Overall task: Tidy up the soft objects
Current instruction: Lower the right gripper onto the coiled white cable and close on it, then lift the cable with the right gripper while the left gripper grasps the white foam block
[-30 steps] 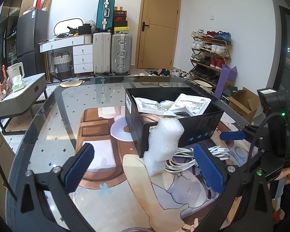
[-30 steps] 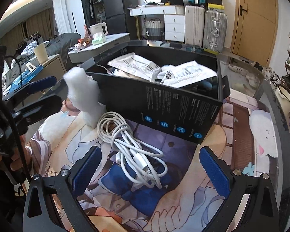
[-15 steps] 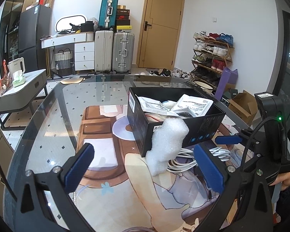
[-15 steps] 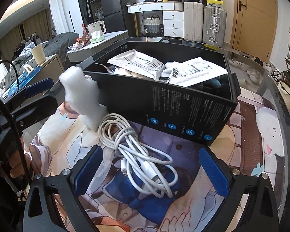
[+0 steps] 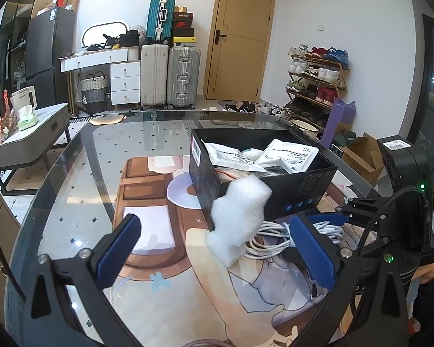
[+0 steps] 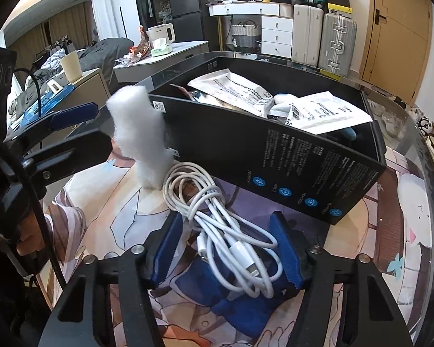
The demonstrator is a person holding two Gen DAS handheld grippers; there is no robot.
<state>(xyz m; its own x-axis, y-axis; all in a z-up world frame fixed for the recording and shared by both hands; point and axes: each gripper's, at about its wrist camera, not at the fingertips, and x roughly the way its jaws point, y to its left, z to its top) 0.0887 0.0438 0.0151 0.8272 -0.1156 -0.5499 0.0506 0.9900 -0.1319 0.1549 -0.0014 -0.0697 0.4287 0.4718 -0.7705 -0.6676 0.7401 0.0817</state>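
A white foam piece (image 5: 238,217) leans upright against the near corner of a black box (image 5: 301,193); it also shows in the right wrist view (image 6: 141,133). A coiled white cable (image 6: 228,231) lies on the printed mat in front of the box (image 6: 289,162). My right gripper (image 6: 227,253) has its blue pads on either side of the cable, half closed around it. My left gripper (image 5: 217,256) is open and empty, with the foam just beyond its fingers. White packets (image 6: 234,89) lie inside the box.
The printed mat (image 5: 165,303) covers a round glass table (image 5: 81,156). Behind it are suitcases (image 5: 182,78), a white dresser (image 5: 112,66), a shoe rack (image 5: 315,81) and a grey side table (image 5: 29,141) on the left.
My right gripper moved down and forward onto the cable and its fingers closed partway around it. The left gripper drew back slightly and stays open.
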